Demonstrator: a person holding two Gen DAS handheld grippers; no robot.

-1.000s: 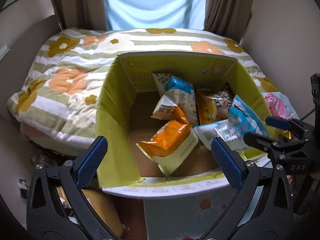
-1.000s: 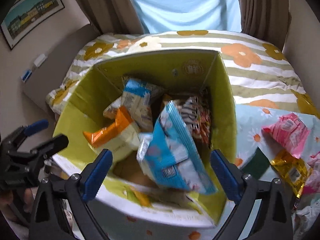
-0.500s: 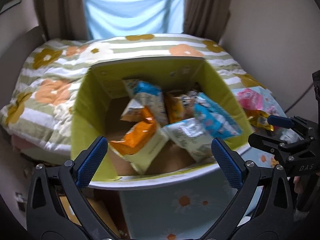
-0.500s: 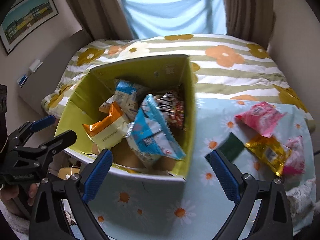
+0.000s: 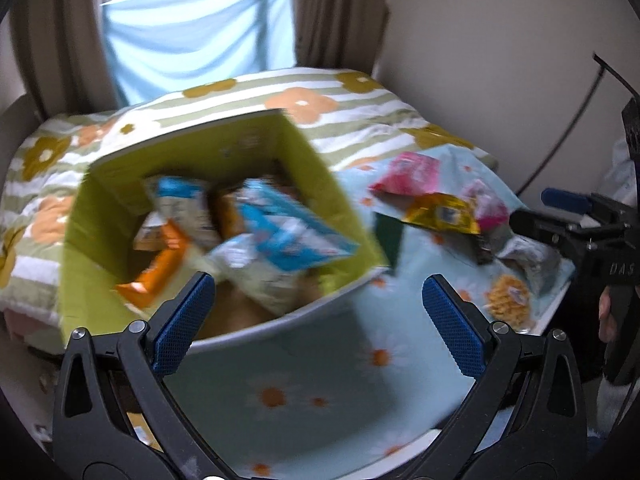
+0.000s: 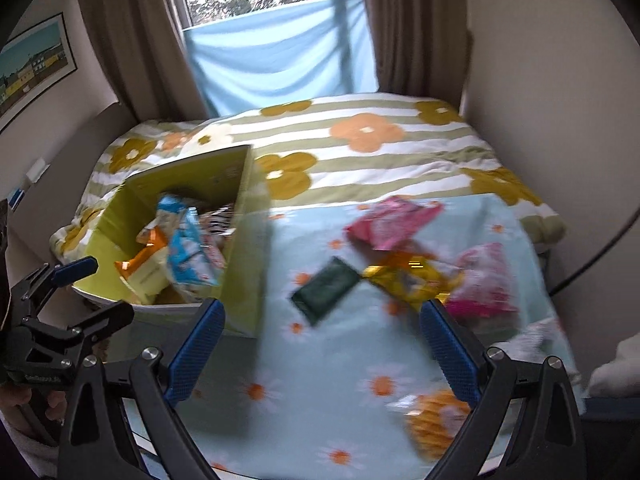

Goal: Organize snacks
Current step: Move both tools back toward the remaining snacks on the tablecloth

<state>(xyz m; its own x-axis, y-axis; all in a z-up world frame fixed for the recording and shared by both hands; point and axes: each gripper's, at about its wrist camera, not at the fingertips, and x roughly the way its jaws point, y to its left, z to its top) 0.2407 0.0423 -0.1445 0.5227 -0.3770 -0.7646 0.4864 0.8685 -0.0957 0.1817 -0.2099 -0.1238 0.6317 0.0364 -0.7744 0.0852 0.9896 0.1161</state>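
Note:
A yellow-green cardboard box [image 5: 100,248] [image 6: 244,240] stands on the left of a daisy-print tablecloth and holds several snack bags, among them a blue bag [image 5: 288,228] and an orange bag [image 5: 160,268]. Loose snacks lie to its right: a pink bag [image 6: 392,220], a gold bag [image 6: 408,280], a dark green packet [image 6: 326,292], another pink bag [image 6: 484,280] and a yellow-orange bag [image 6: 436,420]. My left gripper [image 5: 318,320] is open and empty above the box's near right corner. My right gripper [image 6: 320,344] is open and empty over the cloth, near the green packet.
The tablecloth [image 6: 320,400] covers a small table beside a bed with a flowered striped quilt [image 6: 360,148]. A wall and a black cable [image 5: 560,136] are on the right. A window with curtains [image 6: 280,52] is behind the bed.
Both grippers have pulled back and swung right, away from the box and over the cloth. The loose snacks have come into view. Both stay open and empty.

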